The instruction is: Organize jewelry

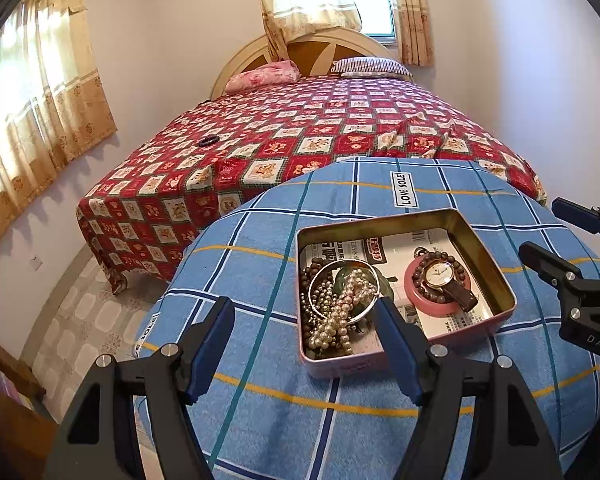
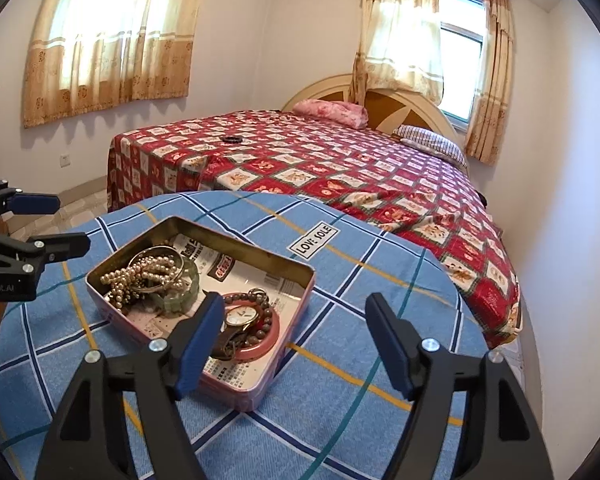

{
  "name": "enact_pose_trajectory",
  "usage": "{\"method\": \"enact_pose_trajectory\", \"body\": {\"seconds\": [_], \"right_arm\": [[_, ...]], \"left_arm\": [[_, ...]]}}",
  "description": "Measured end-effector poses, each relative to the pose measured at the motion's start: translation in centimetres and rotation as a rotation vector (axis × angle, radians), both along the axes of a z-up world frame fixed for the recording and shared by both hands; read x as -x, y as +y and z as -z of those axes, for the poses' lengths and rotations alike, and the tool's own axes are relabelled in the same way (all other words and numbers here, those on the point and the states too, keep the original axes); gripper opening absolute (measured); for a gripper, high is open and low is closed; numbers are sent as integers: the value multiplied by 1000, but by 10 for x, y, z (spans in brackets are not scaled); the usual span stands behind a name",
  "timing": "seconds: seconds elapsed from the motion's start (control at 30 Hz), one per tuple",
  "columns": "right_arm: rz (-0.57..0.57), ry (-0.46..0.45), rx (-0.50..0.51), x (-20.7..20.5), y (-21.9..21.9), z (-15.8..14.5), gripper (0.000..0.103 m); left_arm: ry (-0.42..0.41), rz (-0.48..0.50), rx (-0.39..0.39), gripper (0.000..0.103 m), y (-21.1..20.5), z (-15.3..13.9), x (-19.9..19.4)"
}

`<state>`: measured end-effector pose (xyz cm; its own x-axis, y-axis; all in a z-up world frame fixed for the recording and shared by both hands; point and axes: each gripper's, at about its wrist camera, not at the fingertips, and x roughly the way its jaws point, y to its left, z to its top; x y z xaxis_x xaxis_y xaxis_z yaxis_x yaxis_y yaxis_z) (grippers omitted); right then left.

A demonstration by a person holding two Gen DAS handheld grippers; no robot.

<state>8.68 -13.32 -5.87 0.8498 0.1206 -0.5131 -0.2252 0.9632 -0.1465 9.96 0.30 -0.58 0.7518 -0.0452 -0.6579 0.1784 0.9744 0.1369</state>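
Observation:
A pink metal tin lined with newspaper sits on a blue checked cloth. Its left part holds a pearl necklace, a silver bangle and dark beads. Its right part holds a pink round box with a brown-strap watch and a brown bead bracelet on it. My left gripper is open and empty, above the tin's near left corner. My right gripper is open and empty, above the tin's near right side.
The blue cloth covers a round table with a "LOVE SOLE" label. Behind it is a bed with a red patterned cover and a small dark object on it. Tiled floor lies to the left.

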Motion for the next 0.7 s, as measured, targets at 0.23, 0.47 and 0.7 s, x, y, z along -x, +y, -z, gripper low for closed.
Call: {"method": "enact_pose_trajectory", "body": {"seconds": [0.23,0.47,0.7], "right_arm": [[-3,-6,5,2,0,-1,76],[2,-9,4,5,0,-3,79],[2,-9,3,5,-1,-3,80]], "left_arm": [[-1,-8,2,72,2,-2,4],[4,-14,-1,72,5,-1,4],[5,-15,-5,72,5,0,2]]}}
